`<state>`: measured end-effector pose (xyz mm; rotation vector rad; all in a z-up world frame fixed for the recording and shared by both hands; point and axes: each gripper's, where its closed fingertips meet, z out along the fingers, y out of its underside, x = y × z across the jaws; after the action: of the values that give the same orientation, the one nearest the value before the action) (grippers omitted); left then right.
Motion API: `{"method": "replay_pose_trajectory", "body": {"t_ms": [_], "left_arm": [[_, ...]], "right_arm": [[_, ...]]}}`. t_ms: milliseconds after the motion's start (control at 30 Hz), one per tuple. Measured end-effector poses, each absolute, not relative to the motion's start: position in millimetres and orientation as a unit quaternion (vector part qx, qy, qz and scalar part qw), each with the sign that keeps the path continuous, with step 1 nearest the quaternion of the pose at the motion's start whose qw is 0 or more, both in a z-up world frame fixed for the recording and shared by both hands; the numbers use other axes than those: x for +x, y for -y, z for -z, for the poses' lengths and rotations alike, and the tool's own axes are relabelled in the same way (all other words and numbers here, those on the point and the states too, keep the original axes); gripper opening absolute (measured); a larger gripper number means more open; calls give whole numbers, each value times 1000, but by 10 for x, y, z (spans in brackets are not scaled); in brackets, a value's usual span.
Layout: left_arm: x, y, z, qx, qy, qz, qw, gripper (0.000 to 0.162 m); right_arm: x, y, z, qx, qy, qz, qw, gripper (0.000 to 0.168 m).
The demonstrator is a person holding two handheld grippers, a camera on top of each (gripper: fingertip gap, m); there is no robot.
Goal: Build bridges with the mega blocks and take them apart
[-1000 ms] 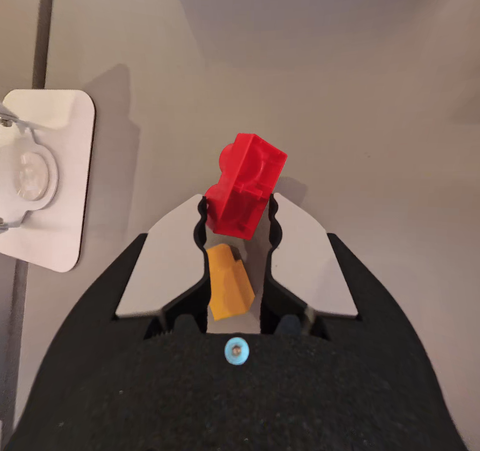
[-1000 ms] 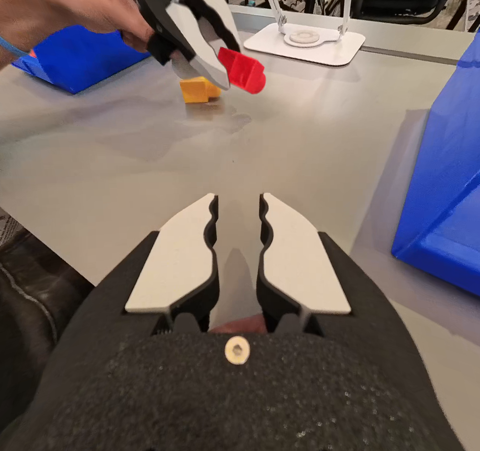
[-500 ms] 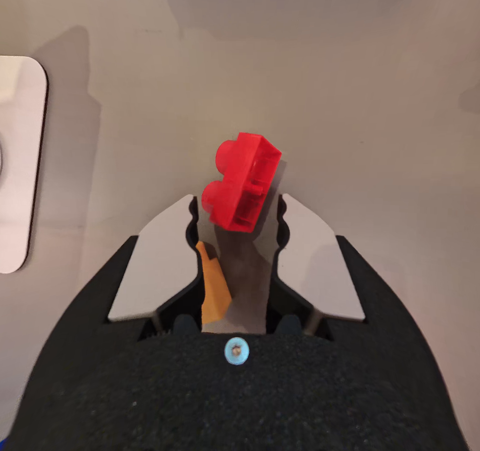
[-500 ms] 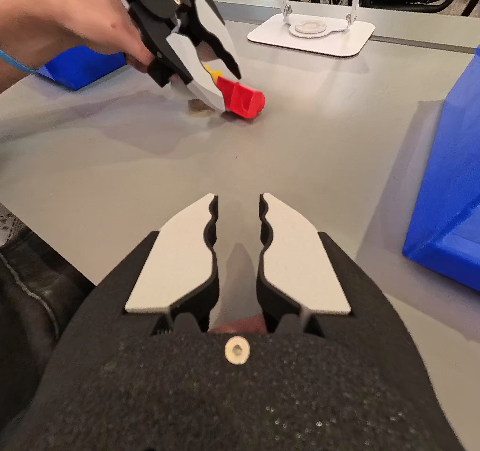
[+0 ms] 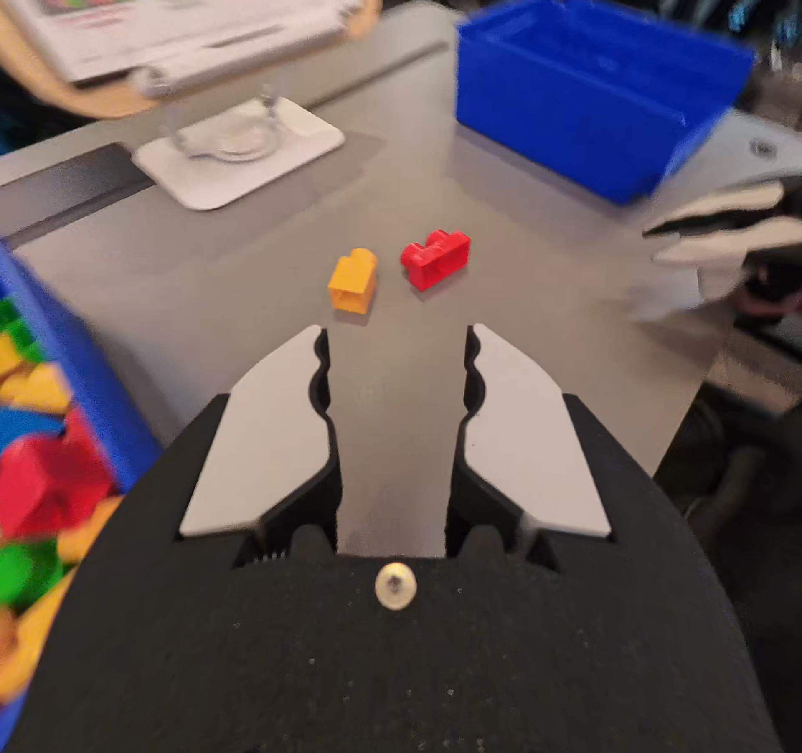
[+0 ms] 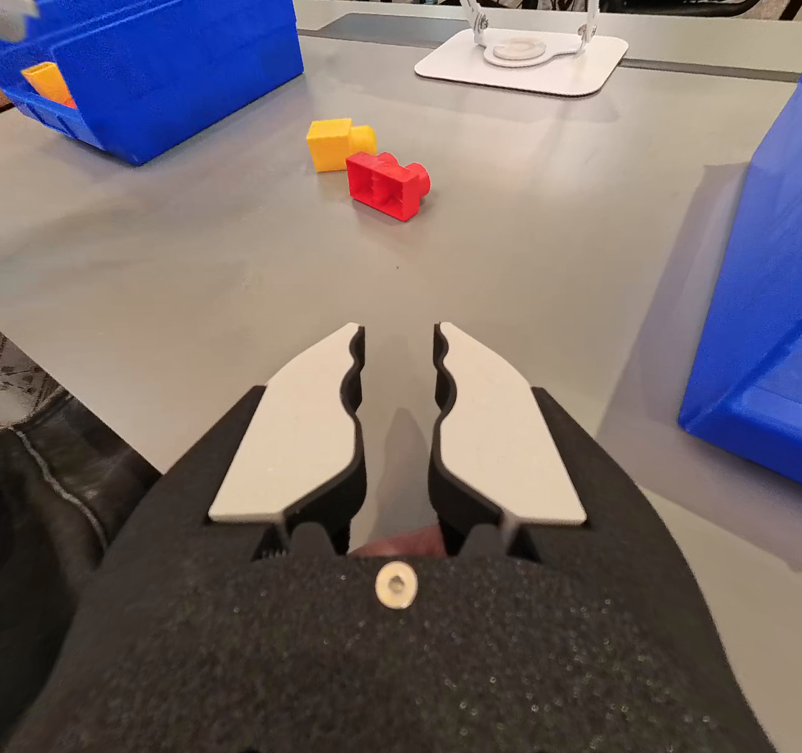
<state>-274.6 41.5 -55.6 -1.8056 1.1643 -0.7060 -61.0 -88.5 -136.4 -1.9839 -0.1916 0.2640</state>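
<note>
A red two-stud block [image 5: 436, 258] lies on its side on the grey table [image 5: 390, 194], beside a yellow one-stud block [image 5: 352, 280] that also lies on its side. They sit close together but apart. My left gripper [image 5: 395, 333] is open and empty, held back from both blocks. My right gripper [image 6: 399, 328] is open by a narrow gap and empty, over the near table edge. It faces the red block [image 6: 388, 185] and the yellow block [image 6: 334, 142]. It also shows blurred at the right of the left wrist view [image 5: 651, 242].
A blue bin [image 5: 78, 354] holding several coloured blocks stands at the left; it also shows in the right wrist view [image 6: 173, 59]. A second blue bin [image 5: 586, 94] stands at the right. A white stand base [image 6: 520, 59] sits at the back, under a board with a pictured sheet [image 5: 173, 3]. The gap from one gripper's tips to the other's is roughly 30 cm.
My left gripper opened and let go of the red block, which now lies on the table beside the yellow one. The left gripper pulled back and up. The right gripper barely moved.
</note>
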Motion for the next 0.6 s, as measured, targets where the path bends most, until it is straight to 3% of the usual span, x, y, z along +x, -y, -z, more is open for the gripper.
{"method": "replay_pose_trajectory", "body": {"t_ms": [100,300,600], "left_arm": [[-3292,-484,487,-760,-345,285,470,58],[-4059,-559,629,-821,-236,244,458,58],[-4319,-1915,872,-869,-323,30,374,63]], "right_arm": [[-650,894,1355,-832,85,-111,536,30],[-761,888,1408,-835,101,-116,529,30],[-819,926,1340,-828,113,-107,538,29]]}}
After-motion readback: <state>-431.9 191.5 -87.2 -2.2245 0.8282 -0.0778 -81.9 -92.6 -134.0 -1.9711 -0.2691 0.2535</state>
